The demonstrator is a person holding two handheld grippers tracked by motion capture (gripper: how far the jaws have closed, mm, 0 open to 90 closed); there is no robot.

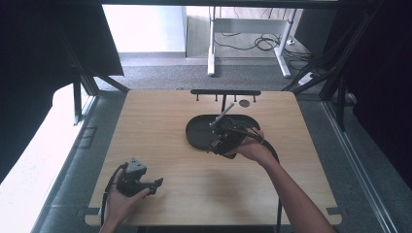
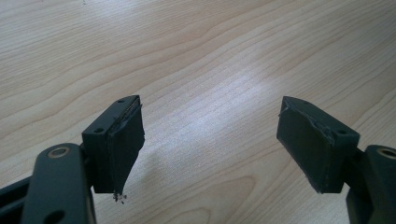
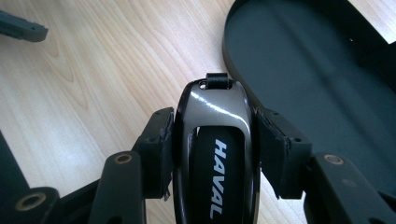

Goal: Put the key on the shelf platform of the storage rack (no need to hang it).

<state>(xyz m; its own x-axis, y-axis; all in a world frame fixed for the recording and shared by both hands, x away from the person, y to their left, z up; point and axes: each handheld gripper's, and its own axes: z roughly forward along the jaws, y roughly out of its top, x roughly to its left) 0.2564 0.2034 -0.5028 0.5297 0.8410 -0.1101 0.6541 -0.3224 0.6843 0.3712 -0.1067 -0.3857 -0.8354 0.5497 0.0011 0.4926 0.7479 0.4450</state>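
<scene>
While the person's left hand (image 1: 119, 199) rests at the lower left of the high view, the left claw (image 1: 156, 183) lies low over the wooden surface (image 1: 160, 126), well apart from the other items. Seen from the left gripper view, the left claw (image 2: 210, 144) is released: its two black padded jaws stand wide apart with only bare wood grain between them.

Near the centre of the high view, the right hand (image 1: 250, 148) holds the right claw (image 1: 214, 144) at the near edge of a black oval tray (image 1: 197, 128). From the right gripper view, the right claw (image 3: 212, 140) is clenched on a glossy black key fob (image 3: 215, 140) lettered "HAVAL", one pad pressing each side of it. The fob's end, with a small black loop, points toward the upper part of that frame. It sits over the wood just beside the tray's rim (image 3: 229, 56), which curves through the upper right of that frame. Whether the fob touches the surface cannot be told.

A black bar rack (image 1: 226, 92) stands at the far edge of the surface, behind the tray.
</scene>
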